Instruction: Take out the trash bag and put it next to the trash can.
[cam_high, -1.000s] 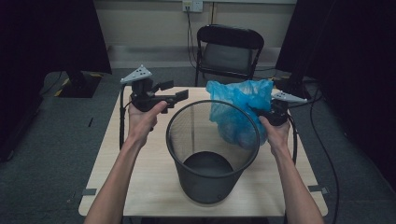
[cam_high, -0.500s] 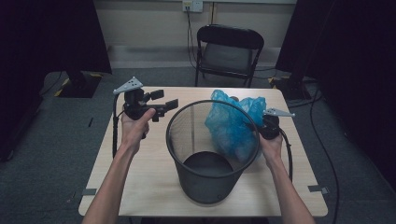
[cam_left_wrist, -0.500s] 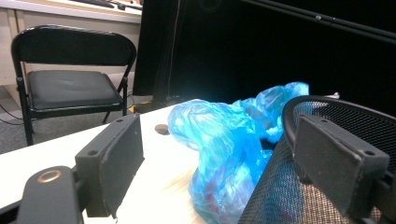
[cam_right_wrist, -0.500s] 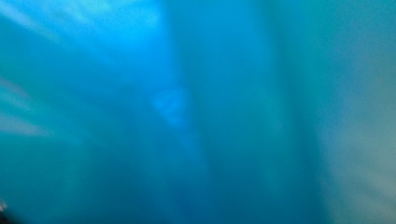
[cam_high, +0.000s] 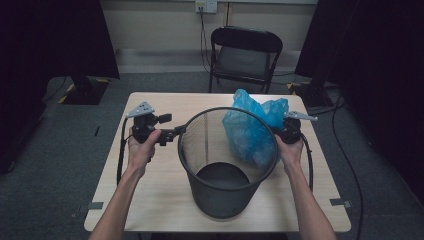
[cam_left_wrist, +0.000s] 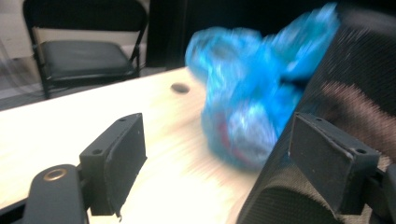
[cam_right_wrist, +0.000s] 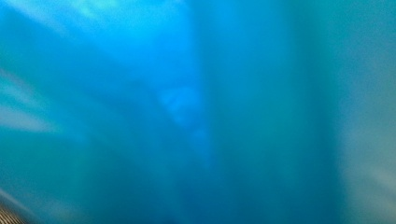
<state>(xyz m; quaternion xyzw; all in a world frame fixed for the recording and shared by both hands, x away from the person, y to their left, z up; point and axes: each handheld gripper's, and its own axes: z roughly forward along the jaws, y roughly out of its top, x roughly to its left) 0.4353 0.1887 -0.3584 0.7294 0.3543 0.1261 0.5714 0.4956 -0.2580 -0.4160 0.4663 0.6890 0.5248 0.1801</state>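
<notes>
- Work in hand, as I read it: lining the black mesh bin (cam_high: 225, 165) with the blue plastic bag (cam_high: 252, 132).
- The bin stands upright on the table (cam_high: 150, 200), near the middle, its mouth facing up and its long axis vertical.
- The bag is bunched at the bin's far right rim, part of it hanging inside the mesh and part puffed above the rim. Its bulk runs roughly top to bottom, sagging down into the bin.
- Right gripper (cam_high: 285, 134): at the bin's right rim, pressed against the bag. Its own view is a blue blur (cam_right_wrist: 196, 112); I cannot tell whether the jaws are clamped on the plastic.
- Left gripper (cam_high: 172, 134): released, jaws wide apart, at the bin's left rim. In the left gripper view one jaw is over the table and the other against the mesh wall (cam_left_wrist: 299, 186), so the rim lies about between them, not yet pinched.
- Done: bag brought to the bin and partly lowered in.
- Left: open the bag's mouth, spread it over the whole rim, and push the body down.
</notes>
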